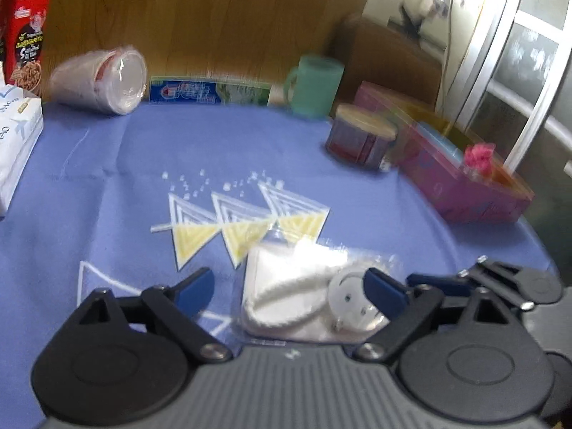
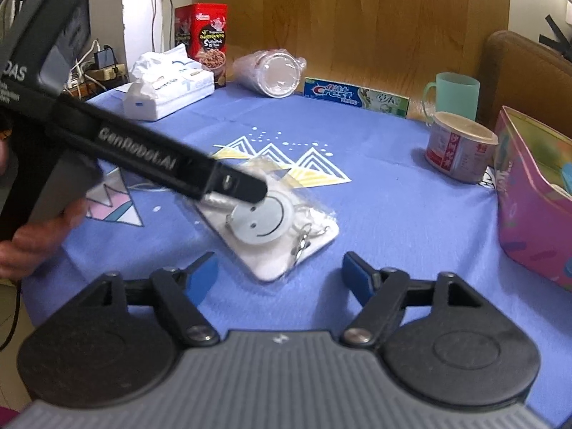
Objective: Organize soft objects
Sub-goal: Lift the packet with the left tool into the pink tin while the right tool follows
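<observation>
A clear plastic packet with a white smiley-face disc and a white soft cord lies flat on the blue cloth. In the left wrist view the packet sits between the spread blue pads of my left gripper, which is open around it. In the right wrist view the left gripper reaches in from the left, its tip over the packet's far edge. My right gripper is open and empty, just in front of the packet. A pink box stands at the right.
Along the back stand a tissue pack, a red cereal box, a wrapped stack of plastic cups, a Crest toothpaste box, a green mug and a tin can. The table edge runs at left.
</observation>
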A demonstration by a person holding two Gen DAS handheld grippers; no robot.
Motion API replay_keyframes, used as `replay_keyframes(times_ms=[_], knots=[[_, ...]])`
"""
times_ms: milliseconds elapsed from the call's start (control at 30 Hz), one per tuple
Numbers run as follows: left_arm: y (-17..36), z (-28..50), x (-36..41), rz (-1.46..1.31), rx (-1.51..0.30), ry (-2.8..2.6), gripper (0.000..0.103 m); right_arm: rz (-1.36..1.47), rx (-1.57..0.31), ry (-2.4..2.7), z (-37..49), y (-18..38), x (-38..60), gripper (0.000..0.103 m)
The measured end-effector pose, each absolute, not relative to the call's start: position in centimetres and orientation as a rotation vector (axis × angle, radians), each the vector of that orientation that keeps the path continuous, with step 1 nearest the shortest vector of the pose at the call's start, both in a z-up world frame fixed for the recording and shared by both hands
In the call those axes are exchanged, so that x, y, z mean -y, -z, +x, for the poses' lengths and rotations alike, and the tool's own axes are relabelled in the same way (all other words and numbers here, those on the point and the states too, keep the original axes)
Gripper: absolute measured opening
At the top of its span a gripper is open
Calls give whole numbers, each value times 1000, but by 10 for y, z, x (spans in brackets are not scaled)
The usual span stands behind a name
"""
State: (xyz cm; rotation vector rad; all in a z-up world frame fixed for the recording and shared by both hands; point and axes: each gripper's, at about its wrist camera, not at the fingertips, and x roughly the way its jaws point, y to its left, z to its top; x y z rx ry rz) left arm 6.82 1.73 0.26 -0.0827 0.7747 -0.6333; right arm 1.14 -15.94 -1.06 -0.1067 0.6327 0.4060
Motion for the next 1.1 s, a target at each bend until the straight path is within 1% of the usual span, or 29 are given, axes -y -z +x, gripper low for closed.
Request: replay_keyframes(times_ms=[67,100,233,300,467,533,633,800,1100], knots=[[-1,65,-20,-104,-764,651,91,-99,-639,-411,18,12,159,83],[1,63,-21,-119,-762,677,83,-97,-637,-413,21,12,158,84],[0,53,-30,-133,-757,658,71,-106,-613,-399,23,13,147,79],[-1,47,-42,-168,-761,633,70,-102,-604,-409,20,13,142,73],[-4,27,-76,-272,-748,549,70,-181,-549,-473,4,13,119,69],[-12,22,-78,-259,-727,528,70,-202,-520,-489,1,13,113,64],[-36,17,-68,-193,-672,536,70,-198,-483,-477,1,9,113,63],[-66,28,-25,-111,-634,624,70,-83,-439,-418,10,-6,143,61],[-112,50,101,51,-549,801,69,34,-316,-225,14,-35,237,60]])
